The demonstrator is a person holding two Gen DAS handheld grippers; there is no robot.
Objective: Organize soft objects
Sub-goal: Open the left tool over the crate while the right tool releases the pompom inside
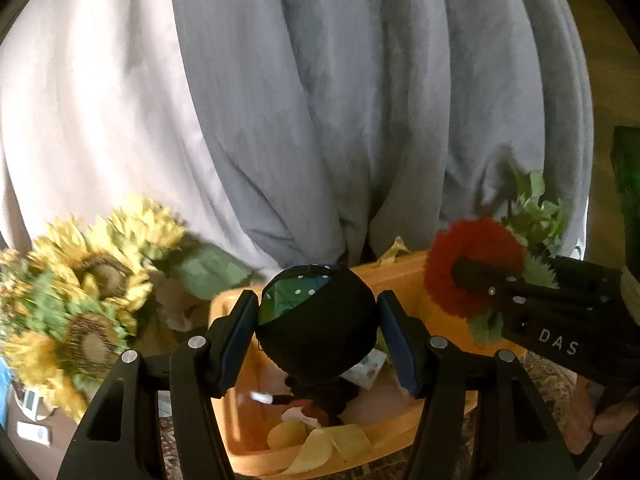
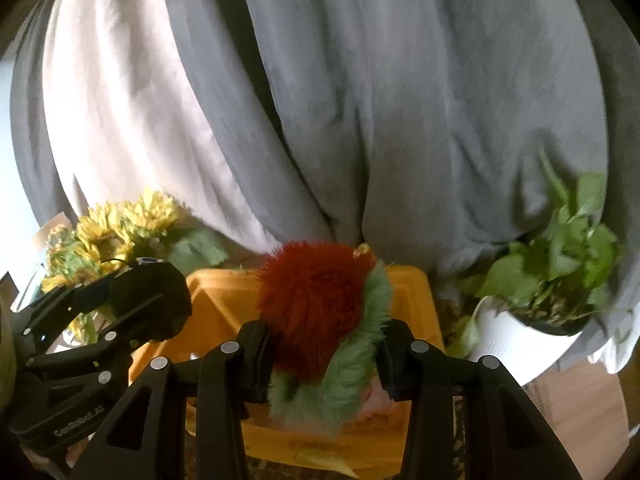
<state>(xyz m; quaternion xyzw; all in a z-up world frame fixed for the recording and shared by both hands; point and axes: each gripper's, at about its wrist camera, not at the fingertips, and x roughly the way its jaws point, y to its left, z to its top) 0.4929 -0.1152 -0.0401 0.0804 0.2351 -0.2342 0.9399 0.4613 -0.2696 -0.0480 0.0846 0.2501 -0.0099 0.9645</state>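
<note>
- Left tongs (image 1: 318,332) sat at bottom centre of the left wrist view, pads pressed on both sides of a round black plush (image 1: 320,328) with a green polka-dot patch at its upper left; held clear above the orange bin (image 1: 400,424).
- Right tongs (image 2: 324,344) sat at bottom centre of the right wrist view, clamped on a red-and-green furry toy (image 2: 316,308); red tuft on top, green fur hanging below between the fingers.
- Same furry toy showed in the left wrist view at right of centre (image 1: 472,264), with the right tongs' black body reaching in from the lower right.
- Left tongs also showed at lower left of the right wrist view, black plush at their tip (image 2: 152,300).
- Orange bin (image 2: 224,304) lay below both toys, centre bottom in both views; inside were a small yellow ball (image 1: 286,434), a yellow strip (image 1: 332,448) and other small items too blurred to name.
- Sunflowers (image 1: 88,292) sat at left, blurred.
- Leafy plant in a white pot (image 2: 516,336) stood at right of the bin.
- Grey curtain (image 1: 320,100) filled the upper part of both views.
</note>
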